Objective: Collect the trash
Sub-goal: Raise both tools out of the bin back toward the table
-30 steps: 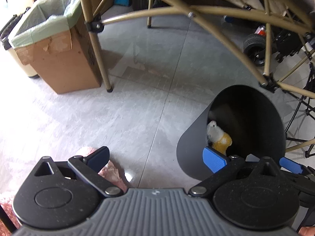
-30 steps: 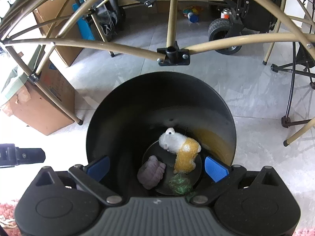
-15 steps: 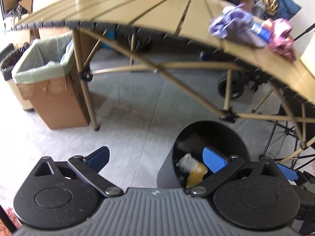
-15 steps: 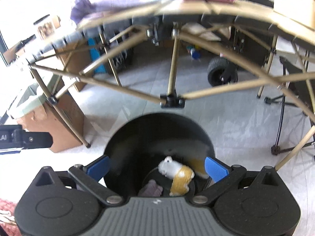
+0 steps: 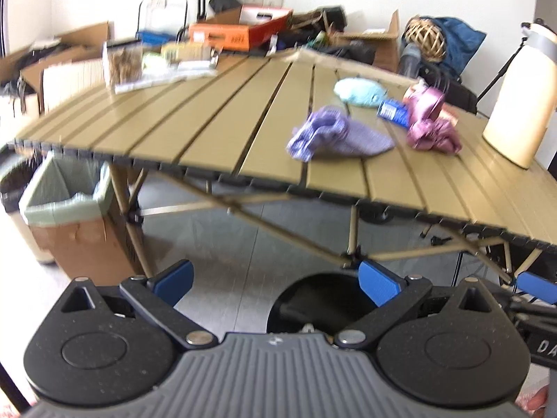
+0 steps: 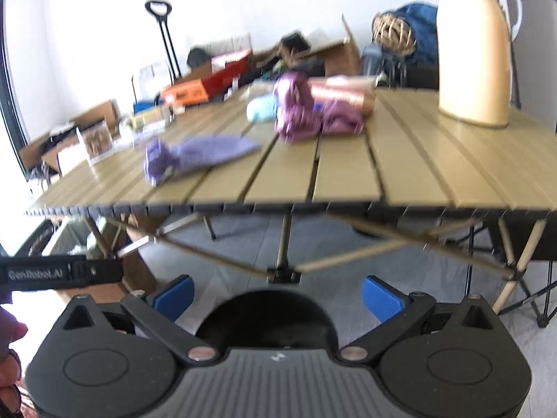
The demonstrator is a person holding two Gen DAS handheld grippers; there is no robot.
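Two grippers are in view. The left gripper (image 5: 276, 282) has its blue fingers spread wide with nothing between them; the right gripper (image 6: 277, 294) is likewise spread and empty. Both sit low, in front of the near edge of the slatted table (image 5: 216, 132) and above a round black bin (image 6: 266, 317) standing on the floor just below the fingers. The bin's interior reads as dark only; its contents cannot be told.

Items on the table, near its middle and right: one lilac crumpled piece (image 5: 334, 137), one magenta crumpled piece (image 5: 431, 129), one pale blue wad (image 5: 360, 90), and one small blue wrapper (image 5: 393, 113) between the pale blue wad and the magenta piece. All are blurred. One cream jug (image 6: 473, 48) stands upright at the right end, apart from them.

A cardboard box (image 5: 80, 233) lined with a pale green bag (image 5: 66, 195) stands on the floor under the table's left end; nothing can be made out inside. Further boxes and clutter crowd the far side.
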